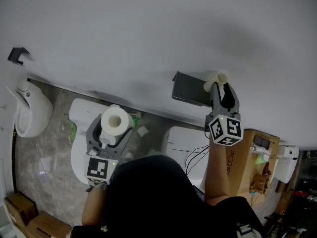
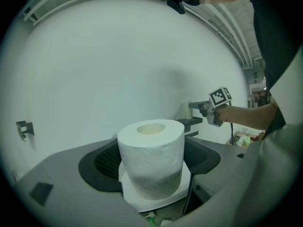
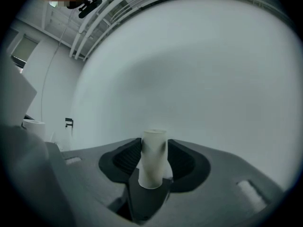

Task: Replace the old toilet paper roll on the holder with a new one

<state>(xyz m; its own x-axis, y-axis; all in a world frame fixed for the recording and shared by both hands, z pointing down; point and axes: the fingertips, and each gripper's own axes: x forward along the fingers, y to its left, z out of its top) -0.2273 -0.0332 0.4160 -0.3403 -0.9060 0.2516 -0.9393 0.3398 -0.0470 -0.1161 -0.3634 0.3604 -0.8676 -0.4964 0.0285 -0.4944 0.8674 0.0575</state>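
My left gripper (image 1: 113,129) is shut on a full white toilet paper roll (image 1: 115,121), which stands upright between its dark pads (image 2: 105,161) in the left gripper view (image 2: 151,159). At the wall, a grey holder (image 1: 189,89) carries an empty cardboard tube (image 1: 218,78). My right gripper (image 1: 223,94) reaches level to it. Its jaws are open, and the tube (image 3: 154,145) stands upright between them on the holder's dark arm (image 3: 146,200), with no pad pressing on it. The left gripper view shows the right gripper (image 2: 195,106) at the tube (image 2: 186,110).
A white toilet (image 1: 79,138) stands below my left gripper, and a white wall fixture (image 1: 30,110) at far left. A small dark hook (image 1: 17,55) sits on the wall. A cardboard box (image 1: 246,162) with cables stands at right, with more boxes (image 1: 29,217) at bottom left.
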